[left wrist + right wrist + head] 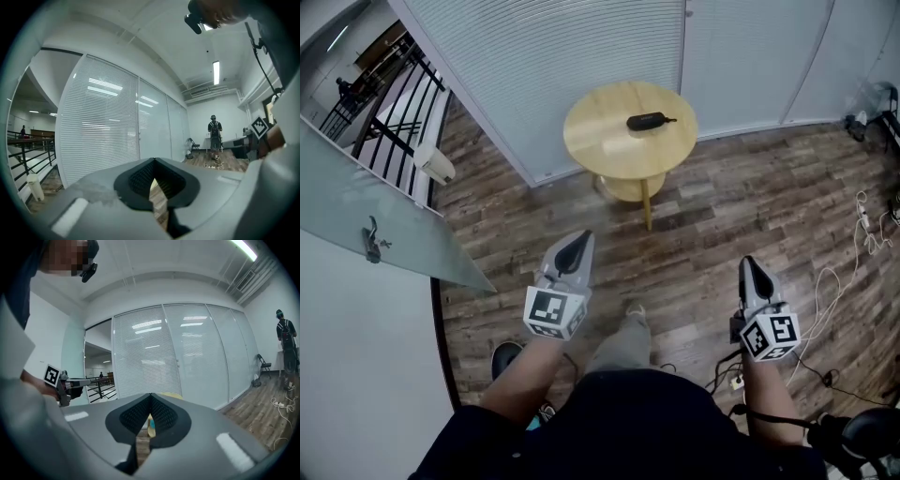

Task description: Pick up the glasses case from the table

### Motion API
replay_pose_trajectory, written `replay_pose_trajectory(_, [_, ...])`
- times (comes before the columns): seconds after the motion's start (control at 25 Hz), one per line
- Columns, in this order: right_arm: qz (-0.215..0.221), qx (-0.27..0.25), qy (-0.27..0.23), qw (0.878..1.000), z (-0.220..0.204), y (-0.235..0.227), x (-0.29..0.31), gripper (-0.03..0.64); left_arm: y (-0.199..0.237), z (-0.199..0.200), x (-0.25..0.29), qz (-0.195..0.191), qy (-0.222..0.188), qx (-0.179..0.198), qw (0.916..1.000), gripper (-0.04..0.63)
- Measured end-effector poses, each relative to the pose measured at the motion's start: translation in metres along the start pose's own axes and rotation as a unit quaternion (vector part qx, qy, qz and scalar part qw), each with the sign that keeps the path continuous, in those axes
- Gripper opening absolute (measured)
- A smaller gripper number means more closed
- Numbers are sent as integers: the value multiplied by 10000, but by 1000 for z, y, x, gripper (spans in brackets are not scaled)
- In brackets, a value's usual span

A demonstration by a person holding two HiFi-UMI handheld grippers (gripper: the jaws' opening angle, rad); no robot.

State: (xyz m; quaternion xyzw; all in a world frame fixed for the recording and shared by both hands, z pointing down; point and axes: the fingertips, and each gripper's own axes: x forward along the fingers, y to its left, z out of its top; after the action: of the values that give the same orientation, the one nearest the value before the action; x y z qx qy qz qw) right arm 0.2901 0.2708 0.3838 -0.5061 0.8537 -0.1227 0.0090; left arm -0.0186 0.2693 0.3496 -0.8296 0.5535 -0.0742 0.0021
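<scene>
A black glasses case lies on the far half of a round wooden table that stands by the blinds. Both grippers are held well short of the table, over the wood floor, pointing towards it. My left gripper has its dark pads together with nothing between them. My right gripper is likewise shut and empty. In the left gripper view the jaws of the left gripper meet at the tip. In the right gripper view the right gripper hides most of the table; the case is hidden there.
White blinds line the wall behind the table. A glass panel and black railing stand at the left. Cables trail over the floor at the right. A person stands far down the room.
</scene>
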Motion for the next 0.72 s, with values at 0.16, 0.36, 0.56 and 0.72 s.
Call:
replay_pose_trajectory(0.16, [-160,35,37,9999,12,-22,58,8,38,-2,58,-77,28,-87,9999,3])
replay_pose_trajectory(0.36, [-321,-24,-10,9995,32,-43,139,8,93,-3,134,-197,17,-159,9997,3])
replay_pose_trajectory(0.56, [-333,-90,-49,9994,49,-46,200,8,138,12,202,-361,-143,-169,9991,3])
replay_pose_trajectory(0.72, [-463,11,-26,9989,56,-70,226,8,151,14,242,-431,-209,-290,9984,3])
